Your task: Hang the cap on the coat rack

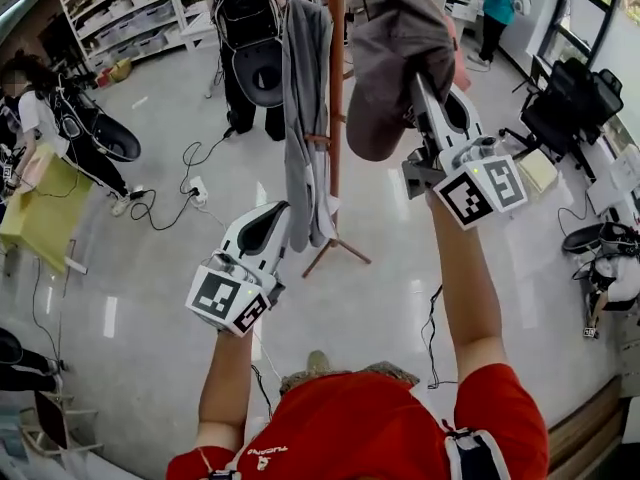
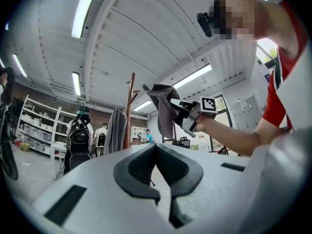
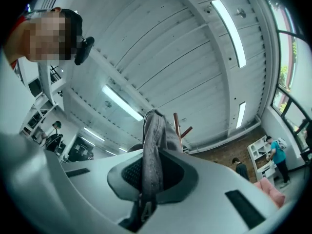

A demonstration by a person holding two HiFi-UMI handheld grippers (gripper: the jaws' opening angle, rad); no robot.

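A grey-brown cap hangs raised beside the top of the red-brown coat rack pole, just to its right. My right gripper is shut on the cap; its fabric runs between the pads, with the rack's top pegs just behind. My left gripper is lower, at the left of the rack, near a grey garment hanging there. Its jaws are shut and hold nothing. From the left gripper view the cap shows to the right of the pole.
Black golf bags stand behind the rack, and another is at the left with a person. White shelves line the far wall. Cables trail on the floor. An office chair stands at the right, a yellow table at the left.
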